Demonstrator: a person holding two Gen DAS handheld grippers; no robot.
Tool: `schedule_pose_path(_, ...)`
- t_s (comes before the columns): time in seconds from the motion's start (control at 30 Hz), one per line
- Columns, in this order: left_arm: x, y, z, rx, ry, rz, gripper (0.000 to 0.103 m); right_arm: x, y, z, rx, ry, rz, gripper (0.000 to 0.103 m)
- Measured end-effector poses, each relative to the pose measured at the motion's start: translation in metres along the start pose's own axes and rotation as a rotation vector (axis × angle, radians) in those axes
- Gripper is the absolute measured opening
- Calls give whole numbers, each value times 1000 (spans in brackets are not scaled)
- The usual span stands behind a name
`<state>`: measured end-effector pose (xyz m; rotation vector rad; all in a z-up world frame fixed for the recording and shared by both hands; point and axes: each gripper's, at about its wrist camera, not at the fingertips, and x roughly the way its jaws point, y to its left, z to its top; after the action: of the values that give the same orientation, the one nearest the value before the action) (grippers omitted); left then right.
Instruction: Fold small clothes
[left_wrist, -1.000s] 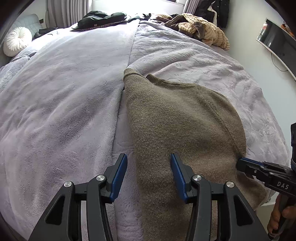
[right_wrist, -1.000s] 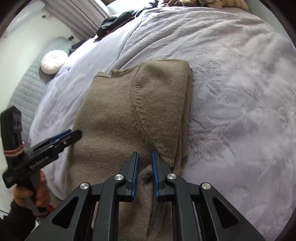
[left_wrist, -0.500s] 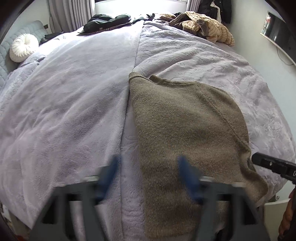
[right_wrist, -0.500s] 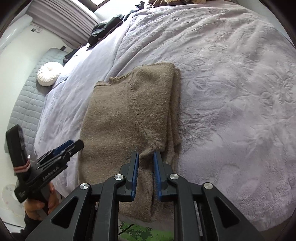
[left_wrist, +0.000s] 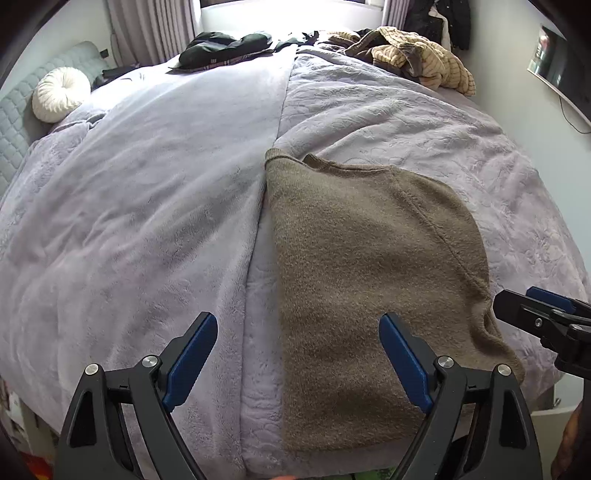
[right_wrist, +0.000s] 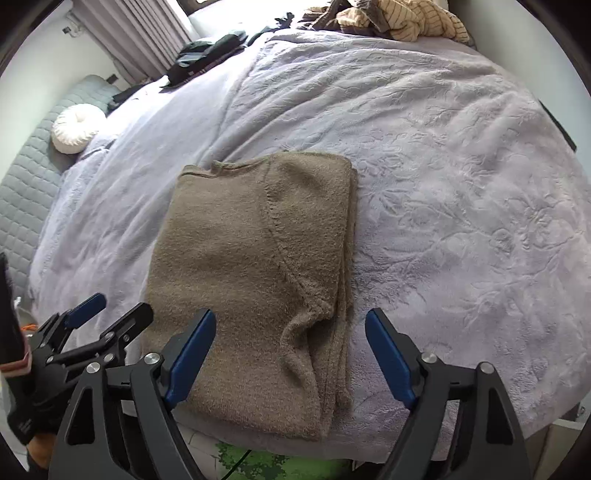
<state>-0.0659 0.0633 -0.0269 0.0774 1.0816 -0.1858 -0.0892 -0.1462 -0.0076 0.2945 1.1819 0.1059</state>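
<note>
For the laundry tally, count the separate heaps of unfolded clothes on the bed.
2: a black heap at the far edge, left; a tan striped heap at the far right corner. More may lie hidden.

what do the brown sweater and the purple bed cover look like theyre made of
Brown sweater: looks like a soft wool or wool-blend knit, matte and fuzzy, with a raised stitched seam running down it.
Purple bed cover: seems a plush fleece or velvety synthetic, with a slight sheen and an embossed leafy pattern pressed into the pile. Exact fibres cannot be told.

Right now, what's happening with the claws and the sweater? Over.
Left claw open, right claw just sprang open, both empty. Folded brown knit sweater flat on lilac fleece blanket. Nothing in the way.
</note>
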Motion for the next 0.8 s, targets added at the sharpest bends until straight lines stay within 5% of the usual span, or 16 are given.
schedule_pose_path(0.07, -1, 0, -1, 3, -5, 9, 90, 1, -1, 0, 12, 4, -7, 103)
schedule_pose_path(0.13, -3, 1, -2, -2, -8, 20, 103, 1, -2, 1, 20, 8, -31, 103)
schedule_pose_path(0.8, -4, 6, -1, -33, 24, 57, 103, 0, 1, -2, 4, 15, -142, 103)
